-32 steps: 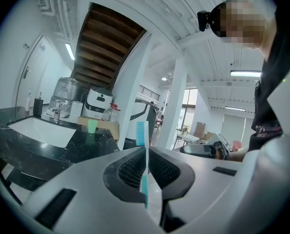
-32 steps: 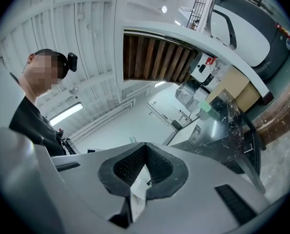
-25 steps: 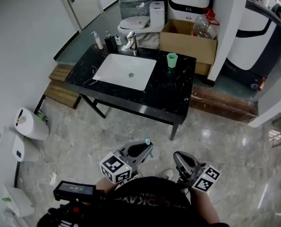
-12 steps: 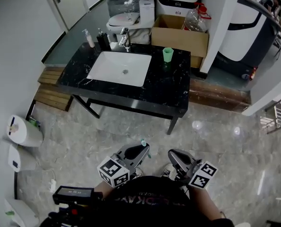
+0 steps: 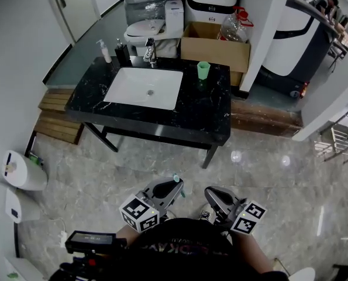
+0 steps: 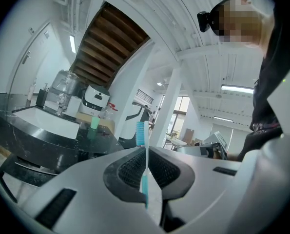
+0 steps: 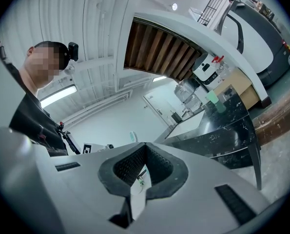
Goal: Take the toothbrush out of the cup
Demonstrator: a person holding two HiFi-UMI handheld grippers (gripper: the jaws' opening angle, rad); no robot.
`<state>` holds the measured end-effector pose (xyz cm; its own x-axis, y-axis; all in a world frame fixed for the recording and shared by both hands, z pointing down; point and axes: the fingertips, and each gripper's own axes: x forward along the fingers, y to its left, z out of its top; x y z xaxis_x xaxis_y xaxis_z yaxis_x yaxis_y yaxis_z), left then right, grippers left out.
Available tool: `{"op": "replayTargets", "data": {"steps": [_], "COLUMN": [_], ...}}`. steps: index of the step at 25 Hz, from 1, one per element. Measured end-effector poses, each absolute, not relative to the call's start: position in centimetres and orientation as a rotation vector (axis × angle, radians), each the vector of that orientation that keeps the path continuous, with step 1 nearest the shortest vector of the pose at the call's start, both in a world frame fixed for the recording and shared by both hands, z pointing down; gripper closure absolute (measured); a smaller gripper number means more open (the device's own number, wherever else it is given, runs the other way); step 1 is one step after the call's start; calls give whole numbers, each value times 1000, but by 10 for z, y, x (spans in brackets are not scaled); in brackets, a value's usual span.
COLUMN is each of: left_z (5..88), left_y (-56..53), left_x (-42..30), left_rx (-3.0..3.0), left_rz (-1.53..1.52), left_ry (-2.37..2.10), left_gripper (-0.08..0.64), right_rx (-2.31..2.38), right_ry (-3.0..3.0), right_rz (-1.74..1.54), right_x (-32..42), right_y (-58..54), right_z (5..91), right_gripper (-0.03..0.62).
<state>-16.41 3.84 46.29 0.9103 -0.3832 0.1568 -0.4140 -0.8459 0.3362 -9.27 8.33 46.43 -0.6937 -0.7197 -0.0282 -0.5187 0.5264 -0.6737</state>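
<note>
The green cup [image 5: 203,69] stands on the black marble counter [image 5: 209,119] to the right of the white sink [image 5: 143,88], far from both grippers. My left gripper [image 5: 175,186] is held low near the person's body, shut on a teal and white toothbrush [image 6: 145,172]. Its bristle head [image 6: 141,133] sticks up past the jaw tips. In the left gripper view the cup [image 6: 94,124] looks small and distant. My right gripper [image 5: 209,194] is beside the left one, shut with nothing in it [image 7: 145,145]. The cup [image 7: 212,97] also shows in the right gripper view.
A faucet [image 5: 150,50] and a soap dispenser [image 5: 105,50] stand at the back of the counter. Behind it are a toilet [image 5: 144,29], a cardboard box [image 5: 214,43] and a water jug [image 5: 235,28]. Wooden steps [image 5: 54,119] lie at the left.
The person has backed away from the counter, which now sits farther off and higher in the head view. Both grippers stay close to the body, the left still holding the toothbrush.
</note>
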Motion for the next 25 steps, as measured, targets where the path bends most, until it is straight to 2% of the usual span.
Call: {"op": "replayTargets", "data": {"steps": [25], "left_z": [461], "left_y": [49], "left_x": [-191], "left_rx": [2712], "left_rz": [128], "left_ry": [-513], "left_gripper": [540], "right_rx": [-1069], "right_ry": [2425], "right_rz": [-916], "right_x": [-125], "right_y": [99], "right_z": [461], "right_gripper": [581]}}
